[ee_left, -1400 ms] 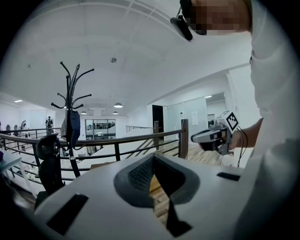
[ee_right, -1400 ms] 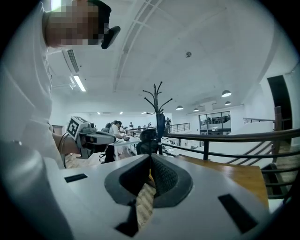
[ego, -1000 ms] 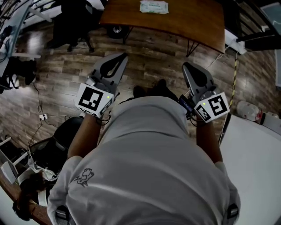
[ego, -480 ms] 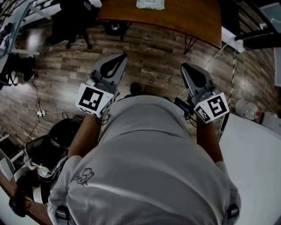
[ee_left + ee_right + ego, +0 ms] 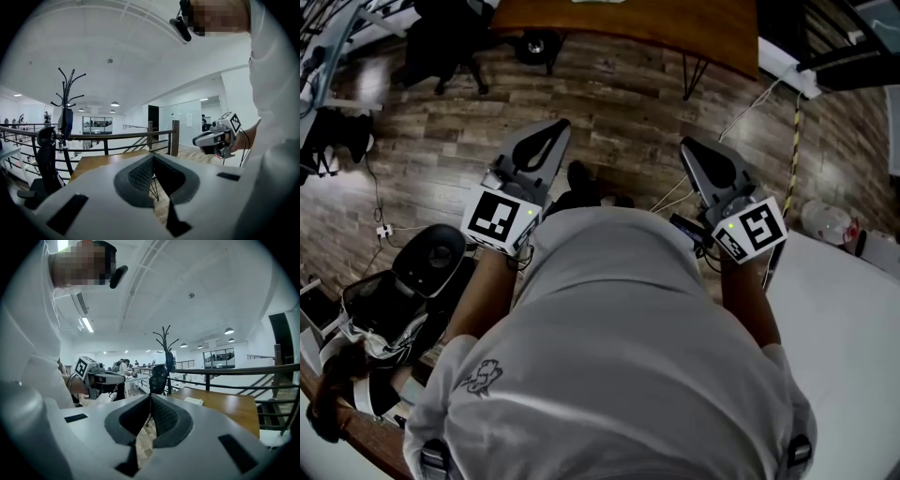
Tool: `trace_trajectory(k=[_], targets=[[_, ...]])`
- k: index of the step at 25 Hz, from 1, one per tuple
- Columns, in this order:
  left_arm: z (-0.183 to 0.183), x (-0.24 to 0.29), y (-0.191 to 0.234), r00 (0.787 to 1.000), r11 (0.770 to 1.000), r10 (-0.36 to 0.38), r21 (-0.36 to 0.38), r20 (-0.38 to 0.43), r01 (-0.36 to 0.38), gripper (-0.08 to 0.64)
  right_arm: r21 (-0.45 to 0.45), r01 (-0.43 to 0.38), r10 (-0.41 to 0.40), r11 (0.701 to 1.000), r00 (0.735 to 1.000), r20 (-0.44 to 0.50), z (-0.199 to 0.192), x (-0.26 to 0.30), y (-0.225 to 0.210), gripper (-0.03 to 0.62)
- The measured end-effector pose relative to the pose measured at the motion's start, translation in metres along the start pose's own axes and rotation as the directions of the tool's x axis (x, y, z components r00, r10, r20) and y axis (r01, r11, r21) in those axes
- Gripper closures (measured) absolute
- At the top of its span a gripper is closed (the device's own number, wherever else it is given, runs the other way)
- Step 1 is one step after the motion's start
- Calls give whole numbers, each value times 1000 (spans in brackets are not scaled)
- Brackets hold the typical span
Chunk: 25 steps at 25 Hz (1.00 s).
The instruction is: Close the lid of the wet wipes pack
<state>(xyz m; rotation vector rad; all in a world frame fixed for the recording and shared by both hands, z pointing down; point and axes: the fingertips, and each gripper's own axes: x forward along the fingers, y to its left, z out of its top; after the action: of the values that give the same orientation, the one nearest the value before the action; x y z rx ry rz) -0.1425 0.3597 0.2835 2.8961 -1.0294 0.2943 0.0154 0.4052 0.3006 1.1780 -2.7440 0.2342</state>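
My left tongs point(image 5: 557, 128) are fully closed, tip against tip, with nothing between them. My right tongs point(image 5: 685, 146) are likewise closed and empty. I hold both in front of my body, side by side and apart, pointing toward the desk point(image 5: 675, 33). Neither touches anything.

Below the tongs lies a wood-plank floor point(image 5: 628, 98). A white surface point(image 5: 853, 319) lies at my right.

The brown wooden desk stands ahead on thin black legs, well apart from both tongs. The wet wipes pack point(image 5: 193, 401) lies flat on the desk top. It is too small to tell whether its lid is open or shut.

Beyond the desk stand a black office chair point(image 5: 158, 376), a coat stand point(image 5: 165, 341) and a dark railing point(image 5: 243, 372). The room behind is white-walled, with ceiling lights.
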Motion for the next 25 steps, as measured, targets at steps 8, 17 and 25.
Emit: trace_trajectory(k=[8, 17, 25], targets=[[-22, -18, -58, 1000, 1000, -6, -16, -29, 6, 548, 29, -4, 4, 1000, 1000, -10, -31, -52, 22, 555], [-24, -19, -92, 1000, 1000, -27, -13, -15, 27, 548, 42, 2, -1, 999, 1000, -5, -45, -77, 35, 555], [-27, -23, -94, 999, 999, -26, -25, -19, 26, 548, 45, 2, -2, 999, 1000, -3, -46, -75, 38, 555]])
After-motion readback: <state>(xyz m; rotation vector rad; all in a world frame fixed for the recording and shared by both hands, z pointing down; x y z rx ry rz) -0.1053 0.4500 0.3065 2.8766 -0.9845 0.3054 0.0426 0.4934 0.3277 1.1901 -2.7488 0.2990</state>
